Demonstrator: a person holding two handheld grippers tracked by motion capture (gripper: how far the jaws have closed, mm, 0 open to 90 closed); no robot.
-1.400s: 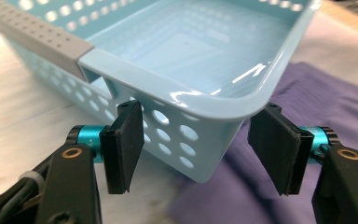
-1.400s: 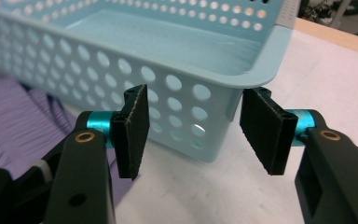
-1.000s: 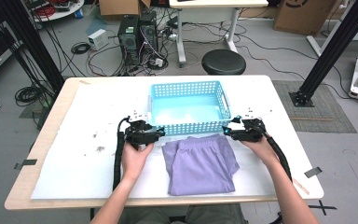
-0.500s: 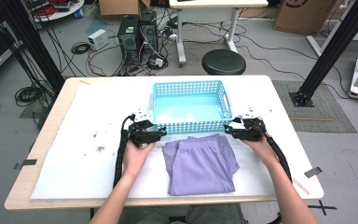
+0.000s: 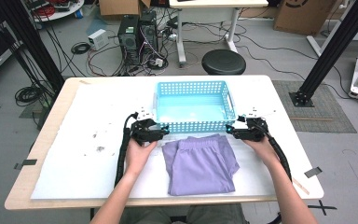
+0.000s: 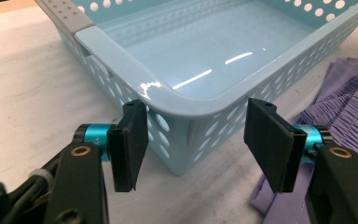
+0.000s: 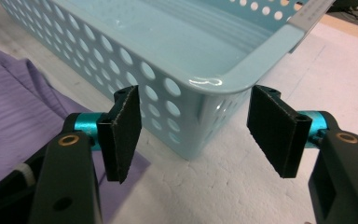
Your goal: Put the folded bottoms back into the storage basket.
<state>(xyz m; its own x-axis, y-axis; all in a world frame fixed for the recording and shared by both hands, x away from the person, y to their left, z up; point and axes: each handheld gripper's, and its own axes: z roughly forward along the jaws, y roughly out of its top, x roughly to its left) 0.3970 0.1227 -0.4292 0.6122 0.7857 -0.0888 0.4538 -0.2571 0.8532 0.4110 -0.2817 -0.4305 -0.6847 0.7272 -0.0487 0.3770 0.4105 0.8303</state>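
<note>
An empty light-blue perforated basket (image 5: pixel 193 125) stands at the middle of the table, and a folded purple garment (image 5: pixel 200 163) lies just in front of it. My left gripper (image 5: pixel 164 130) is at the basket's near left corner, open. In the left gripper view the jaws of the left gripper (image 6: pixel 198 144) straddle that corner of the basket (image 6: pixel 205 107) without pressing it, with the garment (image 6: pixel 349 107) at the right. My right gripper (image 5: pixel 230 130) is at the near right corner. The jaws of the right gripper (image 7: pixel 196 137) have just been opening, with the corner of the basket (image 7: pixel 242 63) between them, apart from both pads. The garment (image 7: pixel 14 107) lies at the left.
A white sheet (image 5: pixel 74 158) with dark specks covers the table. Beyond the far edge stand a black stool (image 5: pixel 223 61), computer towers (image 5: pixel 137 32) with tangled cables and a white desk. Black frame posts (image 5: pixel 331 51) rise at both sides.
</note>
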